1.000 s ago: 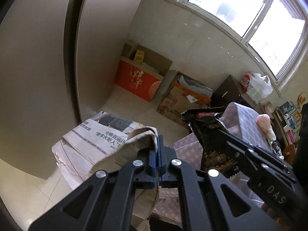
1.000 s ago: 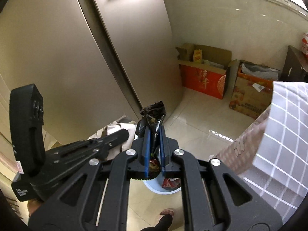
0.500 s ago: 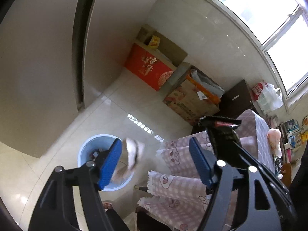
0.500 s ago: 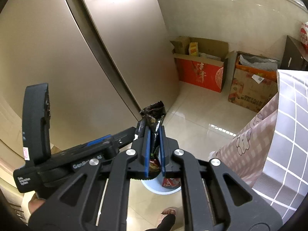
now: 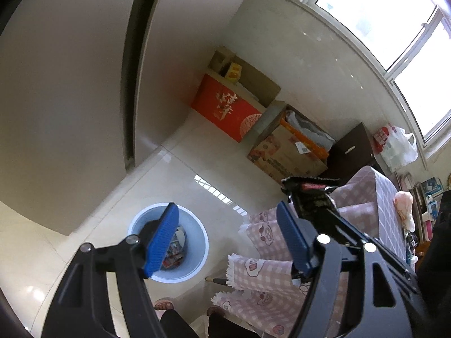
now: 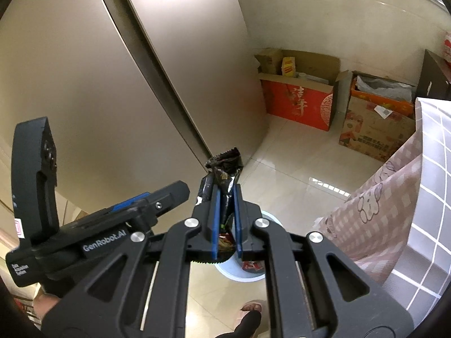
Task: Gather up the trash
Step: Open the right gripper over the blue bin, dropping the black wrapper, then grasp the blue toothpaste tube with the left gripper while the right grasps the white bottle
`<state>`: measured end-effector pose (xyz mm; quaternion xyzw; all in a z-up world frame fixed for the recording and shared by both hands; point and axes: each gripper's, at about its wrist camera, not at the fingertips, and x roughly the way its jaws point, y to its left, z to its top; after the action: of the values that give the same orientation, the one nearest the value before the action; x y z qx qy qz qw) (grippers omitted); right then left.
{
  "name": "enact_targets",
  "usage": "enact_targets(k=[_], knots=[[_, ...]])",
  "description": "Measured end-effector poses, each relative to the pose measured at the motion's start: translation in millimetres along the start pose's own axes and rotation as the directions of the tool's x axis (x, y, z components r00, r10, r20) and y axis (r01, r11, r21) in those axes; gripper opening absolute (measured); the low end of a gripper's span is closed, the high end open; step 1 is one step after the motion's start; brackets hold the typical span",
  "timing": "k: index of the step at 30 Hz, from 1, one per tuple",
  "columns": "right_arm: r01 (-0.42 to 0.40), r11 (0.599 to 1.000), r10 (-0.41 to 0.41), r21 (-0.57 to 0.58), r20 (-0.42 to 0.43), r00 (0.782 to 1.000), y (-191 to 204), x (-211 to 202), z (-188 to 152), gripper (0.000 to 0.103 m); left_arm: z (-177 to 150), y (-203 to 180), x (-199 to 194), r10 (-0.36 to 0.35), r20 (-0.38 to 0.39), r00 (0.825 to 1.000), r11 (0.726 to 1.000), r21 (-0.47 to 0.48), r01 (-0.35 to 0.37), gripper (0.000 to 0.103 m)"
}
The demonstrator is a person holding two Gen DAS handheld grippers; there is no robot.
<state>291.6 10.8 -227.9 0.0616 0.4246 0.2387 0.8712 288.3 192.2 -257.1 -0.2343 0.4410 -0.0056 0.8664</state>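
My left gripper (image 5: 227, 235) is open and empty, held above a light blue trash bin (image 5: 197, 264) on the tiled floor; the bin holds some wrappers. My right gripper (image 6: 225, 197) is shut on a dark crumpled snack wrapper (image 6: 225, 166) that sticks up past the blue pads. The wrapper also shows in the left wrist view (image 5: 313, 194), right of my left gripper. In the right wrist view the bin (image 6: 242, 274) lies mostly hidden under my right gripper, and the left gripper (image 6: 135, 205) sits to the left.
A table with a pink checked cloth (image 5: 270, 270) hangs down right of the bin. A red carton (image 5: 225, 109) and a brown carton (image 5: 284, 155) stand by the far wall. A tall beige cabinet (image 6: 98, 70) is on the left. The person's feet (image 5: 165, 305) are near the bin.
My left gripper opened and let go of a crumpled paper piece, which dropped into the blue bin. My right gripper still holds the dark wrapper, about where it was.
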Motion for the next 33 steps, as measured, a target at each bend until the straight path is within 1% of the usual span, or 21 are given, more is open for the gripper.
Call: enact_targets(k=[5,8,12,13,14,15,16,19,24,30,33], knots=[[-0.007,1.000,0.007,-0.005,0.000,1.000,7.3,5.3,0.6,0.009,4.1,6.5,-8.8,0.021,0.020,1.000,1.000,0.002,-0.021,0.070],[-0.010,1.000,0.010,-0.006,-0.001,1.000,11.8,9.3,2.1,0.009,5.3,10.5,-12.8,0.024,0.029,0.999,1.000,-0.013,-0.024,0.070],[-0.023,1.000,0.023,0.009,0.016,1.000,13.5,13.7,5.6,0.014,7.0,19.4,-17.6,0.041,0.046,0.998,0.999,-0.034,-0.040,0.070],[-0.031,0.999,0.031,0.017,0.025,0.999,13.6,14.2,7.4,0.022,6.6,19.7,-19.5,0.048,0.050,0.998,0.998,-0.041,-0.045,0.070],[-0.030,0.999,0.029,0.024,0.035,0.999,13.8,13.8,9.0,0.037,7.4,23.3,-22.0,0.055,0.056,0.997,0.997,-0.052,-0.052,0.070],[-0.030,0.999,0.028,0.030,0.048,0.998,13.3,12.7,10.8,0.047,8.3,26.6,-24.3,0.066,0.063,0.996,0.996,-0.067,-0.062,0.070],[-0.041,0.999,0.039,0.030,0.061,0.997,13.7,11.2,12.9,0.066,9.0,29.6,-26.2,0.063,0.064,0.996,0.995,-0.075,-0.058,0.070],[-0.040,0.999,0.038,0.018,0.075,0.996,15.7,6.3,16.6,0.067,10.9,35.7,-32.0,0.062,0.076,0.995,0.995,-0.088,-0.055,0.070],[-0.038,0.999,0.035,0.028,0.089,0.995,14.0,-5.9,16.9,0.067,10.0,30.5,-41.0,0.053,0.086,0.995,0.996,-0.081,-0.046,0.070],[-0.014,0.999,0.009,0.040,0.115,0.993,-2.8,-37.1,13.0,0.067,7.0,1.9,-52.7,0.042,0.098,0.994,0.999,-0.029,-0.039,0.070],[0.019,0.999,-0.025,0.048,0.136,0.990,-21.0,-61.5,10.5,0.067,2.6,-26.5,-55.3,0.034,0.096,0.995,0.999,0.022,-0.036,0.070]])
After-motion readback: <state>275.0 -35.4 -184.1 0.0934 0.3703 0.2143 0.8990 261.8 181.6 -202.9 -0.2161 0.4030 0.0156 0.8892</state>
